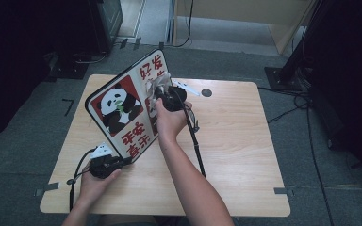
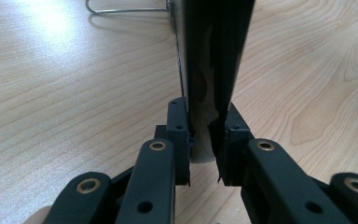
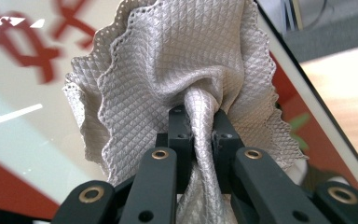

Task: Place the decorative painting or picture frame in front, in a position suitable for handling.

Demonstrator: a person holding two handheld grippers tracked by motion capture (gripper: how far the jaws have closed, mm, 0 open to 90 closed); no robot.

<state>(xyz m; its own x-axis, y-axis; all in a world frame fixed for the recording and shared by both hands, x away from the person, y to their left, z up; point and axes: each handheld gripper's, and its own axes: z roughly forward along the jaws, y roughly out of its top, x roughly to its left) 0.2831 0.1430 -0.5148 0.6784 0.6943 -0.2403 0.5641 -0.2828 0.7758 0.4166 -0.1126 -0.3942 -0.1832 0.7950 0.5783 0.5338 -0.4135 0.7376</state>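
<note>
A flat board with panda pictures and red characters (image 1: pixel 122 108) stands tilted on its edge on the wooden table (image 1: pixel 235 141). My left gripper (image 1: pixel 118 162) is shut on its lower near corner; in the left gripper view the board's thin edge (image 2: pixel 209 70) runs up between the jaws, with my left gripper (image 2: pixel 204 140) clamped on it. My right gripper (image 1: pixel 162 92) is shut on a bunched grey cloth (image 3: pixel 182 70) and holds it against the board's face (image 3: pixel 23 116) near the upper right. My right gripper (image 3: pixel 202 126) pinches the cloth's twisted middle.
A wire stand (image 2: pixel 126 8) sits behind the board on the table. A small round dark spot (image 1: pixel 206 92) lies near the table's back edge. Cables trail from both grippers across the table. Dark equipment and stands surround the table on the grey floor.
</note>
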